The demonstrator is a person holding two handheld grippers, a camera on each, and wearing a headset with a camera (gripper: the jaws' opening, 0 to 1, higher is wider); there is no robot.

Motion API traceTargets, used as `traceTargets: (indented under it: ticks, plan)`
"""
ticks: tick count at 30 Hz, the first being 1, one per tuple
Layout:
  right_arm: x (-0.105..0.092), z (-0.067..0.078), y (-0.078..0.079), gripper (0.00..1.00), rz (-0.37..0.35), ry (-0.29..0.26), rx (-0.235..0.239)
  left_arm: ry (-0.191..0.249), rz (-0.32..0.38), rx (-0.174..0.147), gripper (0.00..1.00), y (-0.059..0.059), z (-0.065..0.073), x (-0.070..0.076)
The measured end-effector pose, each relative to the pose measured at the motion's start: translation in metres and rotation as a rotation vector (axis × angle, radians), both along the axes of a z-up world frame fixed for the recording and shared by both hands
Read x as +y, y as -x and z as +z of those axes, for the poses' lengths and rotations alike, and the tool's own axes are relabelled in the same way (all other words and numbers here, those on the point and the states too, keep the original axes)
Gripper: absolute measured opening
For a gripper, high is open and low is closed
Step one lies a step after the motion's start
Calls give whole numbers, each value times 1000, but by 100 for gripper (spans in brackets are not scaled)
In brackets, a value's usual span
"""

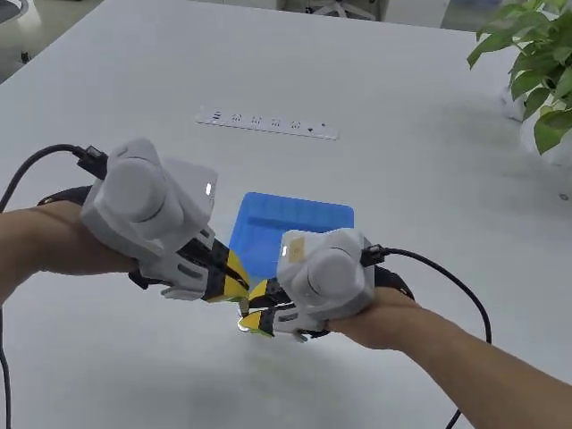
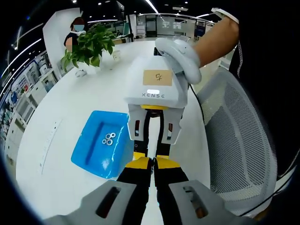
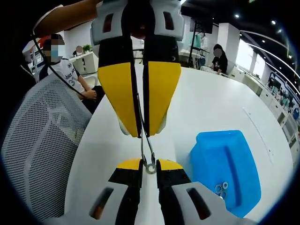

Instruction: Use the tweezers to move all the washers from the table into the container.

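the white table carries a blue container, apparently a power strip, and a plant.

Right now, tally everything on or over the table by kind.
Grippers: 2, left gripper, right gripper
Tweezers: 1
Blue container: 1
Washers: about 4, 1 at the tweezers' tip, roughly 3 in the container, too small to be sure
Power strip: 1
Potted plant: 1
Total: about 10

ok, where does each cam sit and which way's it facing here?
Head view: on the headset, looking down at the table; shows both forearms, left hand-held gripper, right hand-held gripper.
Left gripper view: rides the left one, looks along its own jaws at the right one.
Right gripper view: rides the right one, faces the left one holding tweezers.
Shared: blue container in all three.
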State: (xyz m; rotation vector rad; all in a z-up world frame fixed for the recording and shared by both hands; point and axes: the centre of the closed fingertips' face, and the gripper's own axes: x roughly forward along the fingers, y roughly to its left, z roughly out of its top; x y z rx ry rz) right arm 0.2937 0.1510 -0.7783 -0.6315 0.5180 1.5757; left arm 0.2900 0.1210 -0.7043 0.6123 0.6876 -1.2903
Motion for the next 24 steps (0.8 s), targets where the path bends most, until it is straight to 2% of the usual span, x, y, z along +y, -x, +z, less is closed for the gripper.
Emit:
traceTargets:
  ticks: [12,24]
  plan:
    - [2,-11,4,13,8,9,22,-6,8,23,6,2,-13,2]
    - [2,-13,4,12,14,12,26,10,11,26,6,2,-13,-1]
